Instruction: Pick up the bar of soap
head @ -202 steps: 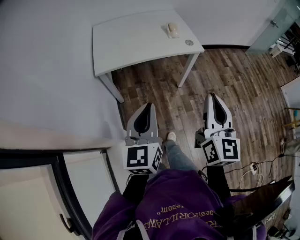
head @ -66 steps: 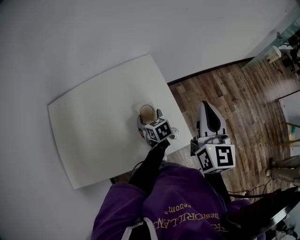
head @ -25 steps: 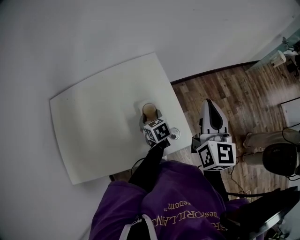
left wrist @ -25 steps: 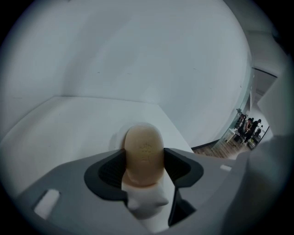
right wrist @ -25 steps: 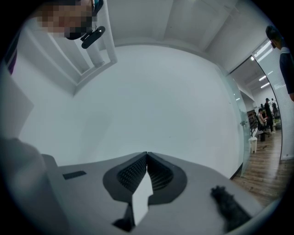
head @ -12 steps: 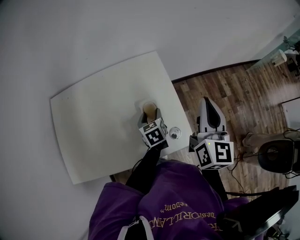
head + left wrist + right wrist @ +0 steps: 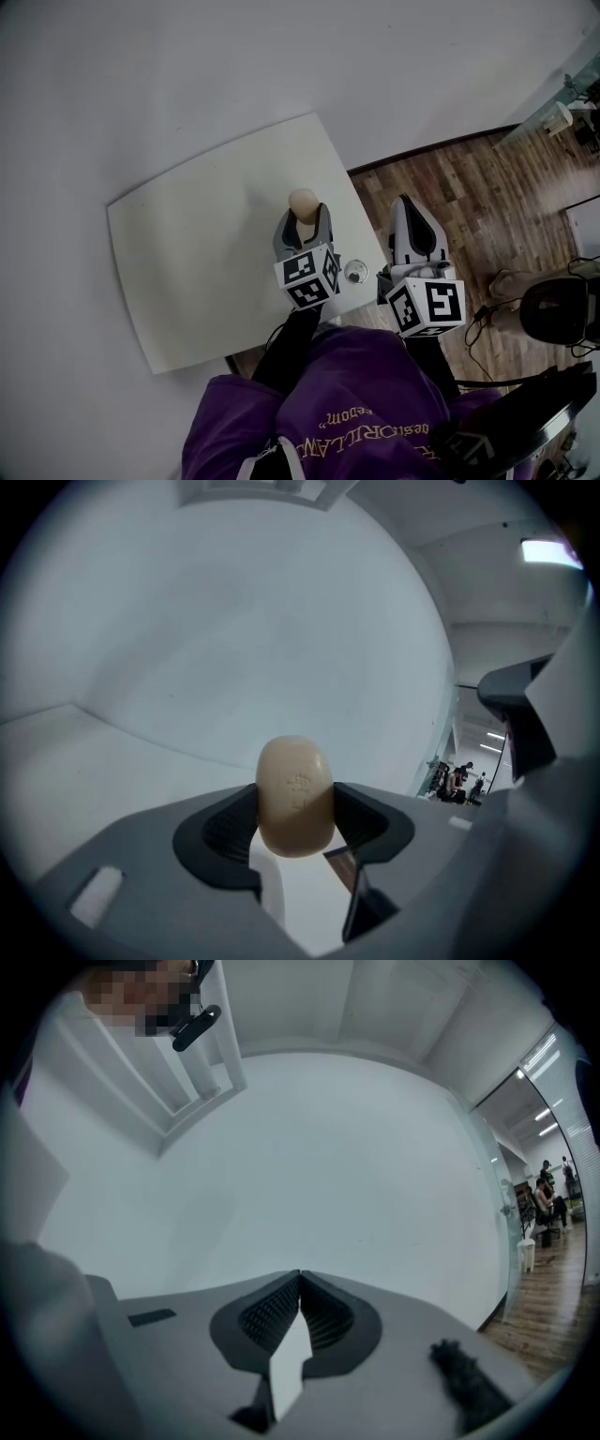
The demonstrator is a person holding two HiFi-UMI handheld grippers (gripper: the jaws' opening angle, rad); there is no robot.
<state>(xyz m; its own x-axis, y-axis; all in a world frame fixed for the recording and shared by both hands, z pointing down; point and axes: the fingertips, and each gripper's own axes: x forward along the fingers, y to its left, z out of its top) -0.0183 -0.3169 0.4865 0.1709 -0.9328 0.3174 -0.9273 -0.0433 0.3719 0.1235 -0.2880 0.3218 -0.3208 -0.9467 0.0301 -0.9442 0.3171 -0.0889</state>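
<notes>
A cream oval bar of soap stands on end between the jaws of my left gripper, both pads pressing its sides. In the head view the soap pokes out past the left gripper, lifted above the white table near its right edge. My right gripper hangs over the wooden floor to the right of the table. In its own view the right gripper has its ribbed tips touching with nothing between them.
A small round metal fitting sits on the table's right corner, just right of the left gripper's marker cube. A white wall backs the table. Wooden floor spreads to the right, with a dark chair at the far right.
My left gripper has risen off the table with the soap in it and tipped upward. The soap dish spot on the table is no longer seen under it. The right gripper barely moved.
</notes>
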